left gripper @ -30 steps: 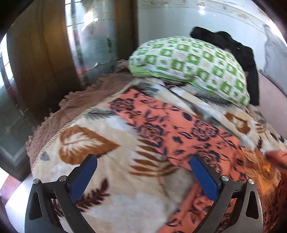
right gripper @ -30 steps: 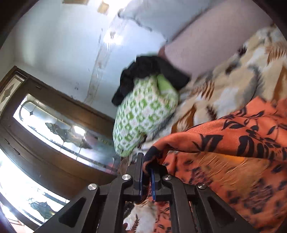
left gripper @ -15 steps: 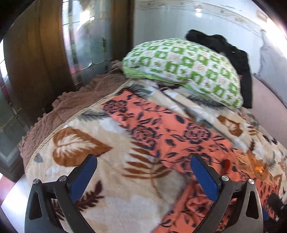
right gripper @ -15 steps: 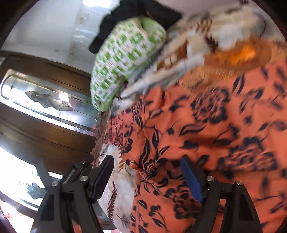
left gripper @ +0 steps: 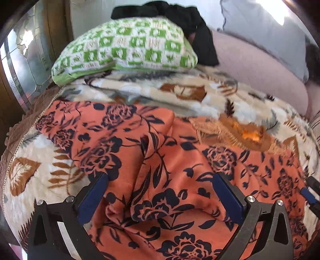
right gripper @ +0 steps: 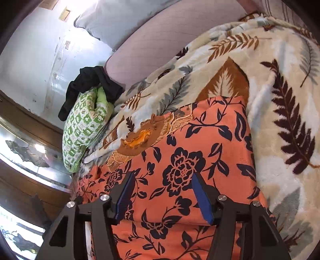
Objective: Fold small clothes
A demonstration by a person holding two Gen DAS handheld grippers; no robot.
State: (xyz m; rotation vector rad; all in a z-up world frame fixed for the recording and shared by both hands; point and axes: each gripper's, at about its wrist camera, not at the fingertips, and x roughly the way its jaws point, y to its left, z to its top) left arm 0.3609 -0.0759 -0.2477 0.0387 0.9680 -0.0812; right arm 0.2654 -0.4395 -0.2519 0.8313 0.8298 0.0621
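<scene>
An orange garment (left gripper: 160, 156) (right gripper: 180, 160) with a dark floral print lies folded on a leaf-patterned blanket (left gripper: 40, 170) (right gripper: 280, 120). Its embroidered neckline (left gripper: 240, 134) (right gripper: 140, 138) shows at the far edge. My left gripper (left gripper: 160, 180) hangs open just above the rumpled near part of the garment, pads not pressing on it. My right gripper (right gripper: 163, 178) is above the smooth folded panel. Its jaws are closing, with cloth below them but nothing pinched. One blue fingertip (left gripper: 307, 193) of the right gripper shows at the right edge of the left wrist view.
A green-checked pillow (left gripper: 124, 46) (right gripper: 84, 128) lies at the head of the bed with a black garment (left gripper: 190, 24) (right gripper: 94, 82) behind it. A pink sheet (left gripper: 260, 66) and a grey pillow (right gripper: 124, 18) lie beyond. A wooden glazed door (left gripper: 20, 60) stands at the left.
My right gripper let go of the garment's edge, laid it over and opened above the folded panel. My left gripper slid from the blanket to over the garment.
</scene>
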